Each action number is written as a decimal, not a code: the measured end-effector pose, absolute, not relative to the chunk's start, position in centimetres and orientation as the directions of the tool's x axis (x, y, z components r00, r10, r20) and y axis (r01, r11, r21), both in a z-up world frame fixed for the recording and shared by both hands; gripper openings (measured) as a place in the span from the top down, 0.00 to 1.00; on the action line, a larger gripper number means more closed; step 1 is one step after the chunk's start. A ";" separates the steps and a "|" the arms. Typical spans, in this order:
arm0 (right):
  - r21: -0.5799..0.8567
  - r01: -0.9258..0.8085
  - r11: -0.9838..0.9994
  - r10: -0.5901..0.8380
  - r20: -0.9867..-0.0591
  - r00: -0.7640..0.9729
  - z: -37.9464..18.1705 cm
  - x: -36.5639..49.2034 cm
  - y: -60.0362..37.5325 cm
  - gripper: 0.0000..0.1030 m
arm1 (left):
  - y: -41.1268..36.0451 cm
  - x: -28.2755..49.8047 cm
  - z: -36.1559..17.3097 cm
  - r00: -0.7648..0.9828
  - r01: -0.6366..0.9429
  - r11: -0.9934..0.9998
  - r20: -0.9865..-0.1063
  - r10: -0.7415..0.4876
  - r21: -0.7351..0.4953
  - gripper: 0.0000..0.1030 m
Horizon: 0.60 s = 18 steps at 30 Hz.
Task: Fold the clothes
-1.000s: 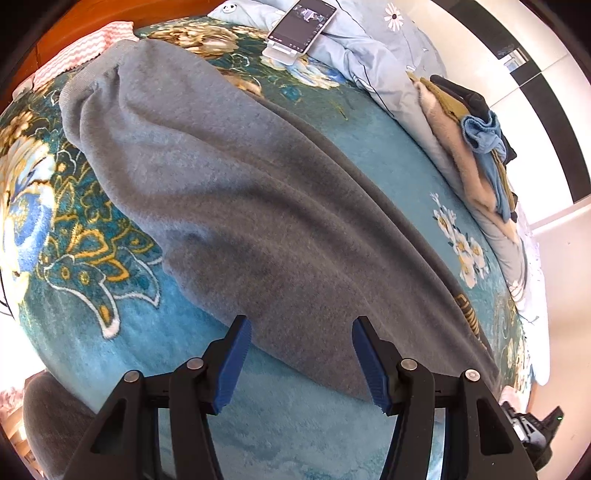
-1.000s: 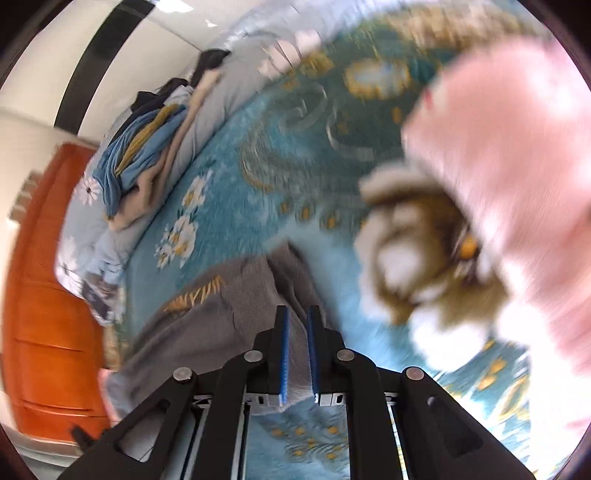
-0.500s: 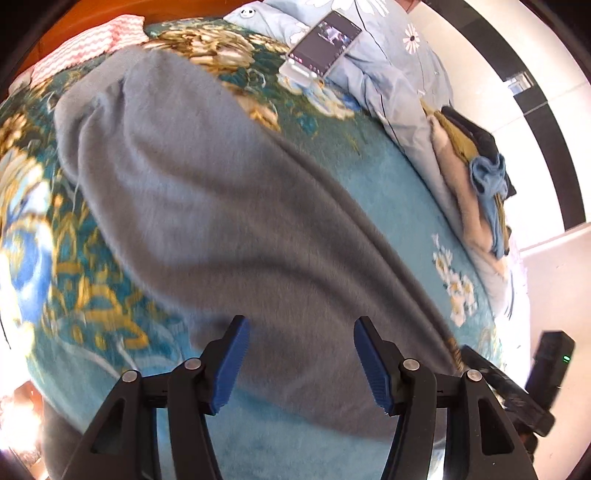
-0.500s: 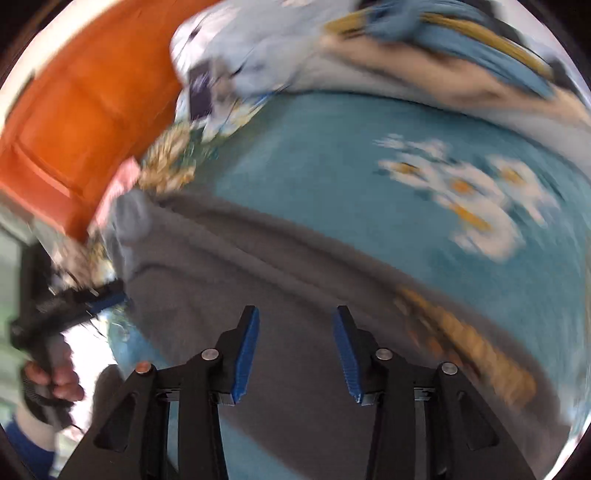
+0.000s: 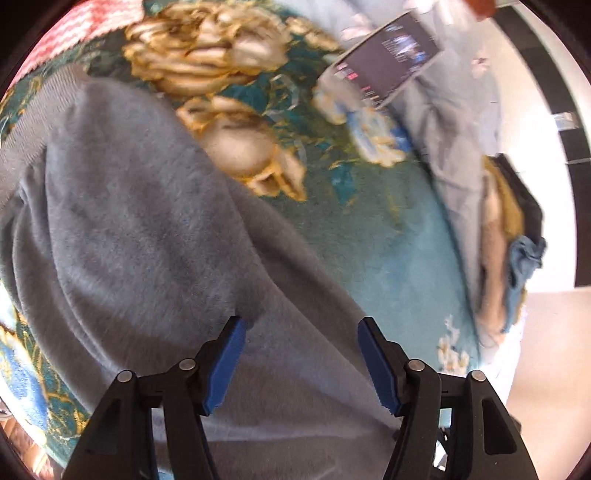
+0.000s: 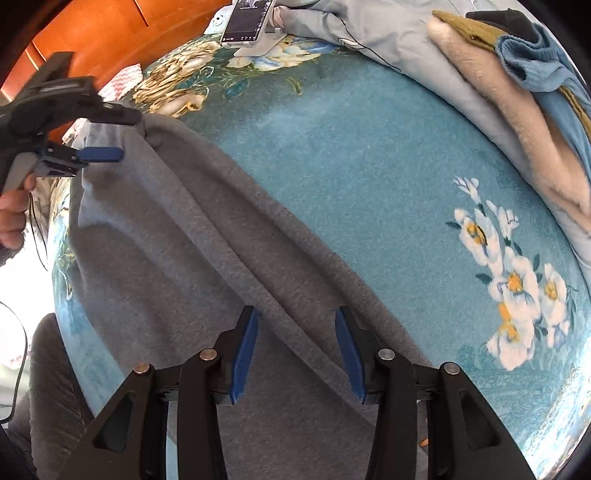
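My right tool point(image 6: 295, 350) has let go of the grey garment point(image 6: 192, 251), swung across it, and its jaws, just reopened, have been narrowing again, empty above a fold. My left tool point(image 5: 301, 356) stands released over the garment, spread on the bed point(image 6: 369, 166).

Both your wrist cameras look steeply down, close over the grey garment point(image 5: 140, 236) on the teal bedspread point(image 6: 351, 155), and they share the propped phone point(image 6: 246, 20) and clothes pile point(image 5: 509, 236), with your right view also catching the left gripper point(image 6: 107, 136) at its left edge.
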State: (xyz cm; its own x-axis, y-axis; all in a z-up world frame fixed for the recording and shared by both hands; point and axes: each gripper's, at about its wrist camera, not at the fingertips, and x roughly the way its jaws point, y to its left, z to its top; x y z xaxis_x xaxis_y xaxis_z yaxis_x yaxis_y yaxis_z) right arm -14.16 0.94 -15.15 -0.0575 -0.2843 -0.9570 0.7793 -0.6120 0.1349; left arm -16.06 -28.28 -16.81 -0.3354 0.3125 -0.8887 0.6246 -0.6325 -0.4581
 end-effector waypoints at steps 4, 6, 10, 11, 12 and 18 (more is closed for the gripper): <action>0.113 0.804 -0.583 -0.251 -0.967 -0.045 -15.6 -13.4 0.2 0.83 | -28.8 -16.2 -18.2 -0.294 0.683 -0.597 -0.906 0.304 -0.422 0.52; 0.099 0.815 -0.571 -0.238 -0.970 -0.049 -15.7 -13.0 -0.1 0.91 | -29.1 -16.0 -18.5 -0.282 0.703 -0.587 -0.915 0.288 -0.402 0.69; 0.106 0.818 -0.565 -0.236 -0.971 -0.037 -15.6 -12.6 -0.4 0.95 | -30.0 -15.1 -19.1 -0.311 0.719 -0.547 -0.903 0.298 -0.428 0.92; 0.107 0.819 -0.564 -0.237 -0.971 -0.036 -15.5 -12.6 -0.4 0.96 | -30.2 -14.9 -19.2 -0.322 0.720 -0.537 -0.897 0.303 -0.440 0.93; 0.105 0.819 -0.564 -0.240 -0.970 -0.041 -15.3 -12.6 -0.4 0.97 | -30.2 -14.7 -18.9 -0.338 0.716 -0.529 -0.889 0.308 -0.455 0.94; 0.119 0.773 -0.623 -0.330 -0.936 -0.121 -11.3 -15.1 0.5 0.98 | -30.6 -15.1 -15.8 -0.445 0.649 -0.520 -0.832 0.331 -0.555 0.95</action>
State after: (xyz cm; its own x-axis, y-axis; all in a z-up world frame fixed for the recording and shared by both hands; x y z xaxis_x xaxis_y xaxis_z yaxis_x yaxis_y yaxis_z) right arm -15.09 0.55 -11.31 -0.1212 -0.3295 -0.9363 0.7731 -0.6229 0.1191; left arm -15.13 -30.58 -15.79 -0.4449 0.3315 -0.8320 0.6494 -0.5203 -0.5546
